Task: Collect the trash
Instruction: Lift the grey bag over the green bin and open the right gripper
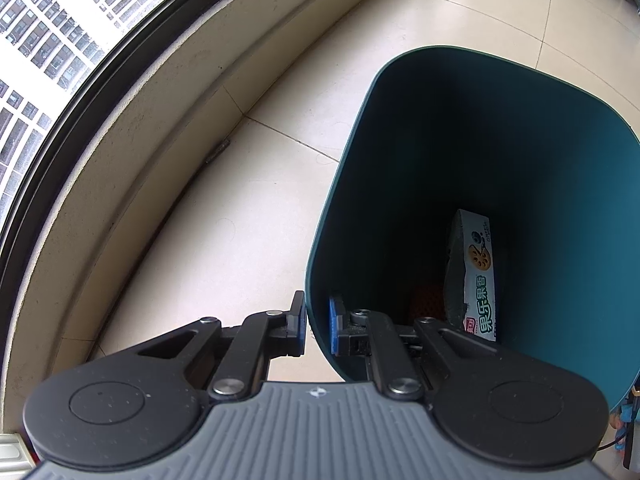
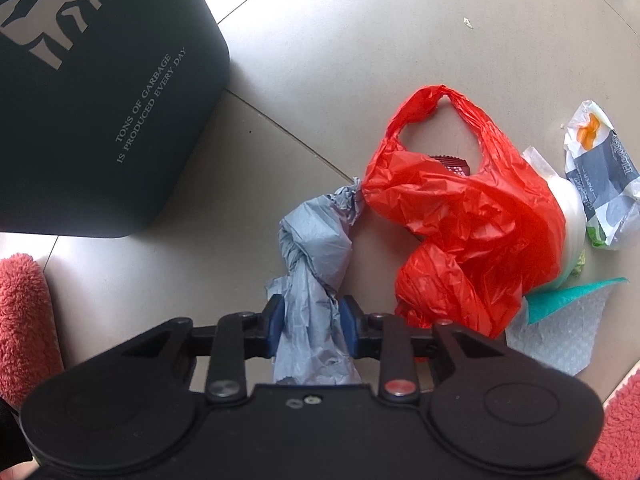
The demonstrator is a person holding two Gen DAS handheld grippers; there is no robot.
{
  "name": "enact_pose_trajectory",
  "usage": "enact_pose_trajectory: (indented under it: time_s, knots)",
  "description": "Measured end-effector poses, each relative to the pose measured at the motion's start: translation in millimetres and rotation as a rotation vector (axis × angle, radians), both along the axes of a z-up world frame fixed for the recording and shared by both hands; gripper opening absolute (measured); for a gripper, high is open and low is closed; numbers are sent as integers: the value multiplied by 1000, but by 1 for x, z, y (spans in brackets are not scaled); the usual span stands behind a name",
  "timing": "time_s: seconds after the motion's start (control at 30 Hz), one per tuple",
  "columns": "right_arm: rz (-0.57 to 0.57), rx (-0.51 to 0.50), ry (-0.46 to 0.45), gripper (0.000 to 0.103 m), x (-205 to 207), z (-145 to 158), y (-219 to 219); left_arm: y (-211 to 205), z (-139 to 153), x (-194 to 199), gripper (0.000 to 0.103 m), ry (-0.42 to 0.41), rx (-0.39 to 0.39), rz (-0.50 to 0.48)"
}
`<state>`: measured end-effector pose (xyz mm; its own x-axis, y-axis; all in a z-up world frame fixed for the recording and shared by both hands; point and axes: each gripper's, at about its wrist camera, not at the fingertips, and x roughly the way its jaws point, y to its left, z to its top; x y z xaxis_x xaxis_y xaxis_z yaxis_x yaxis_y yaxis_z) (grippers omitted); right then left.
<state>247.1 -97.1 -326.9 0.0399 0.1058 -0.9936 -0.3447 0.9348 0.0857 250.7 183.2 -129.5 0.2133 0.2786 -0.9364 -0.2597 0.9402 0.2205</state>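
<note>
Left claw [image 1: 318, 326]: clamped on the near rim of the teal bin [image 1: 580, 208], one finger outside, one inside.
Already in the bin: a printed snack box [image 1: 476, 276] leaned against the inner wall; something reddish lay beneath it, too dark to identify.
Right claw [image 2: 312, 324]: closed around a twisted grey plastic bag [image 2: 316, 248] over the floor [image 2: 360, 40].
Left to collect: a red plastic bag [image 2: 472, 216], a white round container [image 2: 572, 216], a tissue wrapper [image 2: 604, 176], a teal-edged bubble mailer [image 2: 560, 332].
Progress: seemingly early; most trash lay outside.
</note>
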Motion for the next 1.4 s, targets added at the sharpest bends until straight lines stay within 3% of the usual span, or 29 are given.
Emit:
enact_pose_trajectory:
  time_s: [0.17, 0.37, 0.6, 0.8, 0.93, 1.13, 1.4]
  knots:
    - [2, 24, -43, 10, -8, 26, -3, 0, 1, -1, 10, -3, -3, -3]
    - [17, 121, -118, 10, -13, 111, -7, 4, 3, -1, 10, -8, -19, 7]
    - [70, 280, -276, 10, -12, 241, 2, 6, 8, -3, 10, -27, -26, 8]
    - [131, 361, -338, 10, -2, 303, 32, 8, 9, -4, 10, -28, -38, 15]
    - [179, 381, -367, 10, 7, 310, 69, 7, 13, -5, 10, -42, -39, 6]
    - [247, 323, -332, 10, 23, 275, 137, 10, 15, -7, 10, -47, -51, 1]
    - [290, 201, -252, 10, 32, 220, 178, 13, 14, -7, 10, -44, -64, -4]
